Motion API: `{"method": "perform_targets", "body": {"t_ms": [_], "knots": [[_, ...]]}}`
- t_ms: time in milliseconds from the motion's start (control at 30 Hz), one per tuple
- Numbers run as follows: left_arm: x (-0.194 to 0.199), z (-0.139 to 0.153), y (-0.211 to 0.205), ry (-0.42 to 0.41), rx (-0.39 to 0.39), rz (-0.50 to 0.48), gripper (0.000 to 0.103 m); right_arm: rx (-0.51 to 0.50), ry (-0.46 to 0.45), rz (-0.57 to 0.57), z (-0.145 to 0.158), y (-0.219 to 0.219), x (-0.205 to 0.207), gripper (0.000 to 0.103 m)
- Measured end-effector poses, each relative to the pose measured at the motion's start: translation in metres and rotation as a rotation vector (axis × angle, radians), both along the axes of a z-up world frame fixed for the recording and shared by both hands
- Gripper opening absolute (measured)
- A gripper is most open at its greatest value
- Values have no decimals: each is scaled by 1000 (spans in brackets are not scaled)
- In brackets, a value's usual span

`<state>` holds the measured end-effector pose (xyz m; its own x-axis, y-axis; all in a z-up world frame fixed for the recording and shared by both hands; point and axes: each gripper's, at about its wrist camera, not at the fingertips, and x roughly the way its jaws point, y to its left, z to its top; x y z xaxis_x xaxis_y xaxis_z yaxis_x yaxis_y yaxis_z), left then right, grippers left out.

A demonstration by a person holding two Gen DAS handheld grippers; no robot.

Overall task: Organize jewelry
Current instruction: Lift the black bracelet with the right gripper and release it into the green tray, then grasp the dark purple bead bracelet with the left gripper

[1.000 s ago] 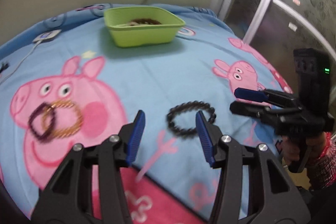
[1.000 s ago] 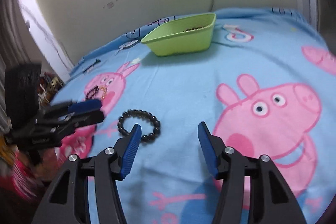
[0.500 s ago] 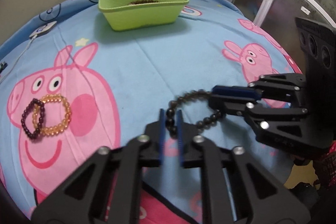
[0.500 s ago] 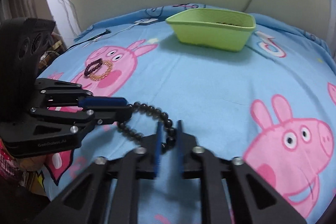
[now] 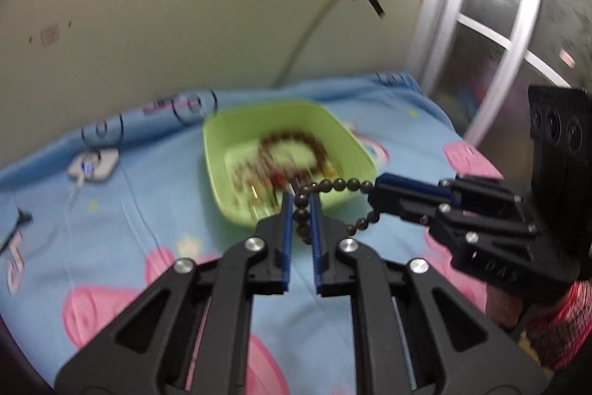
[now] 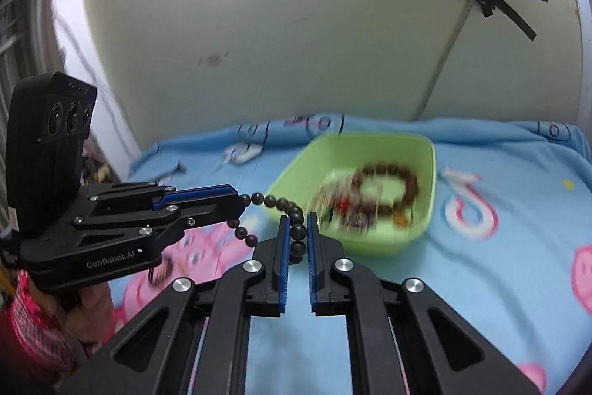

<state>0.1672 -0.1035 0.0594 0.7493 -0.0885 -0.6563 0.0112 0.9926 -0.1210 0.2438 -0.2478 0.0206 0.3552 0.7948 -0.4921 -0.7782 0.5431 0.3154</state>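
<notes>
A black bead bracelet [image 5: 335, 184] hangs in the air, stretched between both grippers just in front of the green tray [image 5: 216, 150]. My left gripper [image 5: 299, 206] is shut on one side of the loop. The right gripper [image 5: 377, 195] pinches the other side from the right. In the right wrist view my right gripper [image 6: 296, 224] is shut on the bracelet [image 6: 281, 203], and the left gripper [image 6: 240, 200] reaches in from the left. The tray [image 6: 431, 173] holds a brown bead bracelet [image 6: 388, 173] and other blurred jewelry.
The bed is covered with a blue cartoon-pig sheet [image 5: 155, 217]. A white charger [image 5: 93, 165] with its cable lies at the back left. A wall stands behind the tray, a window frame [image 5: 518, 24] at the right. More bracelets [image 6: 162, 271] lie blurred on the sheet.
Both grippers went from open to shut on the black bracelet. They have lifted it off the sheet and carried it up to the green tray.
</notes>
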Motion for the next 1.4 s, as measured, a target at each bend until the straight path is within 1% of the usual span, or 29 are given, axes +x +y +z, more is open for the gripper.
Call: {"method": "perform_targets", "body": {"t_ms": [67,167,233,300,333,400,433,533,600,633,667,700,733,767,800,867,933,1000,1033,1067,1133,1200,1233,1267,1300,1333,1367,1400], "knots": [[20,0,6,5,-6,11,9,7,14,-17,0,10,18,0],[48,-10,14,31,-16,22,9,5,26,-38,-8,19,39,0],[59,-17,16,58,-13,32,9,10,26,-54,-15,20,48,0],[63,-21,21,86,-13,50,10,19,46,-98,-18,13,53,0],[59,-19,25,69,-21,59,10,51,51,-107,-16,6,54,0],[45,-8,37,25,-45,85,10,114,33,-135,-6,-10,52,0],[39,-3,43,12,-56,96,10,124,27,-144,-2,-14,50,0],[6,16,61,-57,-79,139,10,195,14,-157,13,-30,37,0],[-29,28,76,-111,-88,168,10,222,-2,-135,20,-33,22,0],[-46,30,84,-128,-86,186,10,223,-5,-117,21,-34,15,6],[-60,29,90,-137,-84,201,10,222,-6,-104,21,-35,9,25],[-81,29,99,-146,-81,229,10,213,-3,-80,18,-31,-3,34],[-94,28,107,-145,-81,253,15,207,-2,-69,16,-29,-11,43],[-108,25,114,-142,-83,279,21,198,-2,-46,12,-24,-21,44],[-127,18,124,-132,-85,315,23,176,0,-17,7,-18,-31,44],[-150,2,138,-97,-89,365,24,127,16,31,-3,-2,-44,44],[-169,-16,150,-53,-101,400,24,63,58,86,-21,18,-60,44],[-182,-38,159,-1,-130,420,24,8,91,127,-33,35,-72,44],[-184,-46,161,19,-139,424,24,-27,105,148,-42,44,-80,41],[-185,-54,162,40,-148,424,24,-54,115,169,-48,54,-87,33],[-181,-70,161,82,-164,407,24,-122,116,221,-56,76,-102,24],[-175,-81,153,112,-162,375,27,-174,90,251,-59,94,-117,20],[-171,-85,150,121,-150,360,33,-193,79,255,-59,100,-120,18],[-169,-88,146,131,-129,355,36,-212,66,257,-59,107,-123,15],[-163,-94,140,151,-83,361,37,-221,58,257,-59,112,-125,14],[-161,-99,139,165,-59,363,37,-227,56,257,-57,118,-126,12],[-159,-103,137,178,-48,366,36,-225,61,260,-55,122,-126,10],[-158,-105,136,167,-45,369,36,-217,72,274,-52,128,-127,10]]}}
